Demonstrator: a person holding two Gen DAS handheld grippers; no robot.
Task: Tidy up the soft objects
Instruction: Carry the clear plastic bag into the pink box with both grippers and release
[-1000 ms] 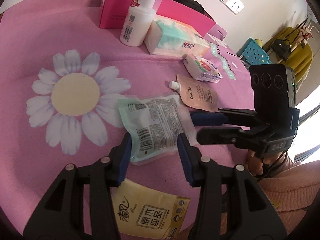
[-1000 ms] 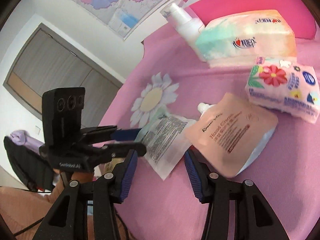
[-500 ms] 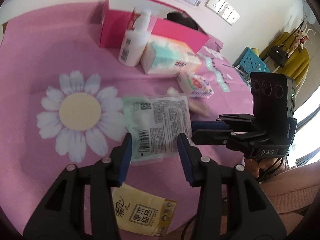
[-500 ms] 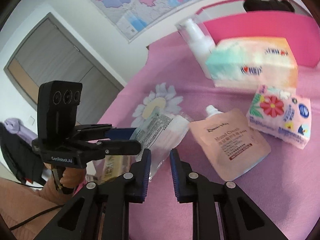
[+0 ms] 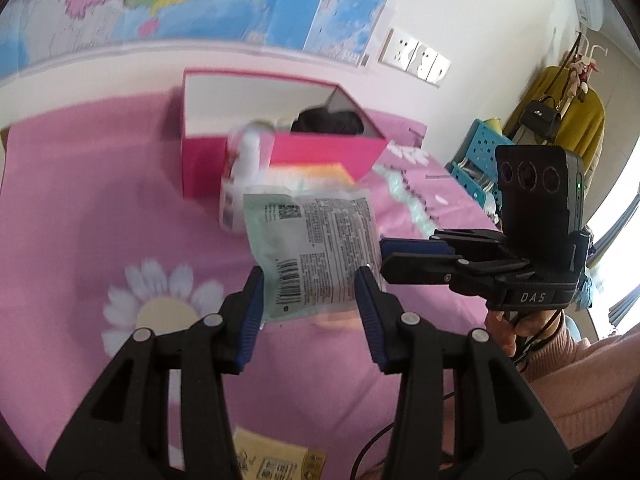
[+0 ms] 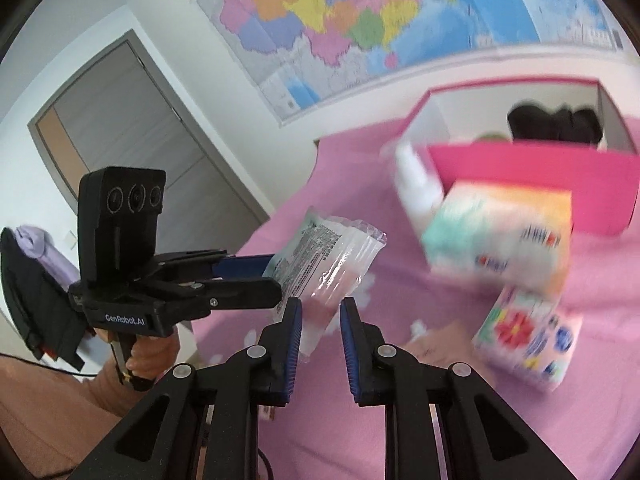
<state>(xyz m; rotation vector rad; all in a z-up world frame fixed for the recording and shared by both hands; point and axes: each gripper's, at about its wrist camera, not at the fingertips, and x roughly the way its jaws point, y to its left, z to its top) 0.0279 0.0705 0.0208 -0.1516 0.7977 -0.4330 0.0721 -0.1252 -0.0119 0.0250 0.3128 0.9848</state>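
Left wrist view: a limp, crinkly pouch [image 5: 316,248] hangs clear of the pink worktop [image 5: 100,208], clenched at its near edge in the left gripper [image 5: 310,296] jaws; the right gripper [image 5: 382,256] jaws pinch its right edge. Light and slippery, it seems best gripped by the sealed edges.

The pink box [image 5: 280,148] stands open on top, but the white bottle [image 5: 244,176] and tissue pack [image 6: 500,236] crowd against its near wall, blocking a low approach
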